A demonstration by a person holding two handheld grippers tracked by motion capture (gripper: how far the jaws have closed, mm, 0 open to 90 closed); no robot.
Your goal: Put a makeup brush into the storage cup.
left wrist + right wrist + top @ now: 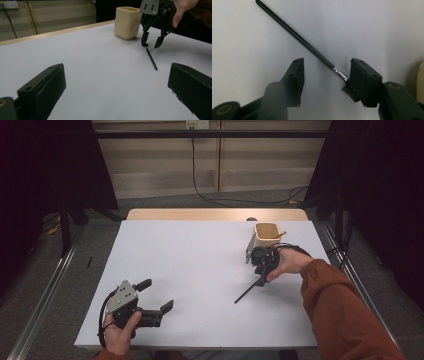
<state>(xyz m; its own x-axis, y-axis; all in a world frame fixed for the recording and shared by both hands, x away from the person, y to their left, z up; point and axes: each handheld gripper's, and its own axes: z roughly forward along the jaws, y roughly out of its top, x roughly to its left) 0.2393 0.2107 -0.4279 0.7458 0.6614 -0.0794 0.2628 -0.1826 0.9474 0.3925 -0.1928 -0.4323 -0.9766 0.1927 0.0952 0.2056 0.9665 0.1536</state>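
— White desk (pixel 200 270) under dim light, dark curtains at both sides, pale wall panels and a cable at 12 o'clock. What lies on it?

— 2 things. At about 2 o'clock from the desk's middle stands a cream cup (pixel 266 234) with a thin stick leaning out of it. Just below it lies a slim black brush (pixel 250 291), its handle running toward 7 o'clock and its comb-like bristle head at the upper end.

— And the right gripper (pixel 263 270)?

— It hangs over the brush's head end, near the cup. In the right gripper view its fingers (pixel 295 80) stand apart, the brush (pixel 299 40) lying flat between them with its metal ferrule and bristles just beside the right-hand finger. Whether that finger touches the bristles, I cannot tell.

— The left gripper (pixel 155 300)?

— Down at 7 o'clock, well apart from the brush, held in a hand near the desk's front edge. Its fingers (pixel 42 92) are spread wide with nothing between them, pointing toward the cup (pixel 127 22) and the right gripper (pixel 152 42).
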